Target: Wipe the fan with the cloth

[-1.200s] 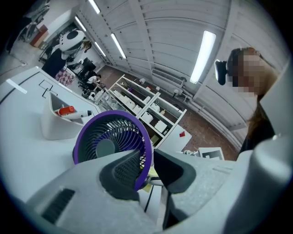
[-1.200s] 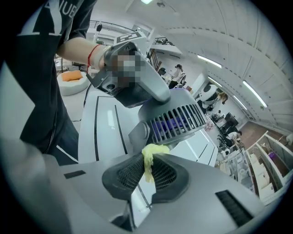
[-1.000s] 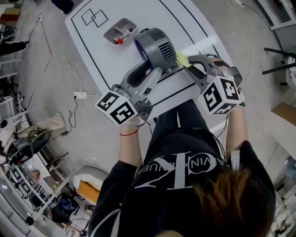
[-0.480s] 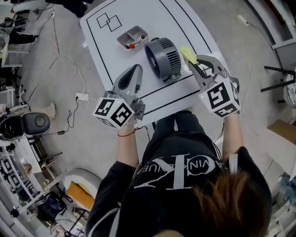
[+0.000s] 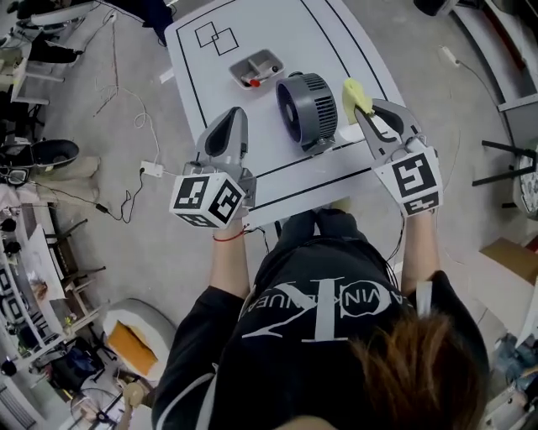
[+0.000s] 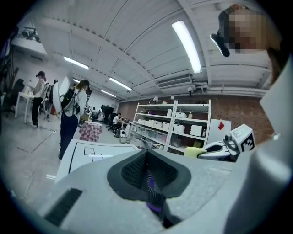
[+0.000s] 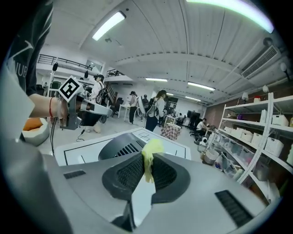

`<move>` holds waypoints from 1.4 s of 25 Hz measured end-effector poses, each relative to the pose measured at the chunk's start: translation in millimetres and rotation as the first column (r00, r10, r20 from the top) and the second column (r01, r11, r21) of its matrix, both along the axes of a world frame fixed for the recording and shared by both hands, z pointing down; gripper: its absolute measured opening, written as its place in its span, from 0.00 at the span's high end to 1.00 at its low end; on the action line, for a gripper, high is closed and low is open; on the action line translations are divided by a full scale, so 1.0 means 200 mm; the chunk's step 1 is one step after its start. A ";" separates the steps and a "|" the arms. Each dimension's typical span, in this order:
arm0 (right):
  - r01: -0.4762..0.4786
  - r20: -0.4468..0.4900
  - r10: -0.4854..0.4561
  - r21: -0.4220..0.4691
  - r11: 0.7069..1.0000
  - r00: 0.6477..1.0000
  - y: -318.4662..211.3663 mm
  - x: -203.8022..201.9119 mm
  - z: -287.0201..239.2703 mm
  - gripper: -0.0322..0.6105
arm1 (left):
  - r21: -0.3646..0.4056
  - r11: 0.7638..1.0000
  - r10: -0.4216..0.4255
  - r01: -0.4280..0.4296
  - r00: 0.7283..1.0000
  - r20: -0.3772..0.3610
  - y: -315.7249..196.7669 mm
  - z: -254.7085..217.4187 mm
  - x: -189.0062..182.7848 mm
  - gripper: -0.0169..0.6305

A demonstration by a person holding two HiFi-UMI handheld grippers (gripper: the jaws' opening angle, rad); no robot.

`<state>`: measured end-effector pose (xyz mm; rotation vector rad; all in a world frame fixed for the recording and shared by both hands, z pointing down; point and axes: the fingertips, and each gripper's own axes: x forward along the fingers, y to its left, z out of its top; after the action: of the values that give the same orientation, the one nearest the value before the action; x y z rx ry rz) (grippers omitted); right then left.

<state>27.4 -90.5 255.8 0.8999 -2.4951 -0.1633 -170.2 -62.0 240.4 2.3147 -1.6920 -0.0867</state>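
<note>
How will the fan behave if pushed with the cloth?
The fan seems to stand upright on a small base, so a high push could tip it. It looks like light plastic, so the cloth may just slide it across the smooth table.

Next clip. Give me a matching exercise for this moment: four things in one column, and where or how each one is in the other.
Things:
1. yellow cloth
2. round grey fan
3. shallow grey tray
4. left gripper

States:
A. fingers shut on nothing
B. stands on the white table, between the two grippers
C. pinched by the fingers of the right gripper
D. lies beyond the fan, with a small red-tipped item in it

Pairs: 1-C, 2-B, 3-D, 4-A
</note>
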 end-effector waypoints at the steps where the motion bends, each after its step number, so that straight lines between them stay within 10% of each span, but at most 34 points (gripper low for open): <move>1: -0.004 0.006 0.004 0.007 1.000 1.000 0.00 0.00 -0.01 0.90 | 0.012 1.000 -0.015 0.015 1.000 0.024 0.00 -0.02 -0.01 0.96; 35: -0.034 0.155 0.015 0.120 0.992 0.988 -0.14 -0.04 -0.33 0.90 | 0.189 0.967 -0.196 0.169 0.971 0.137 -0.07 -0.38 -0.24 0.96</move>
<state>20.3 -119.4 190.8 1.0280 -2.6392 -0.2502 -217.7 -75.6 163.8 2.3359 -2.0510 -0.0991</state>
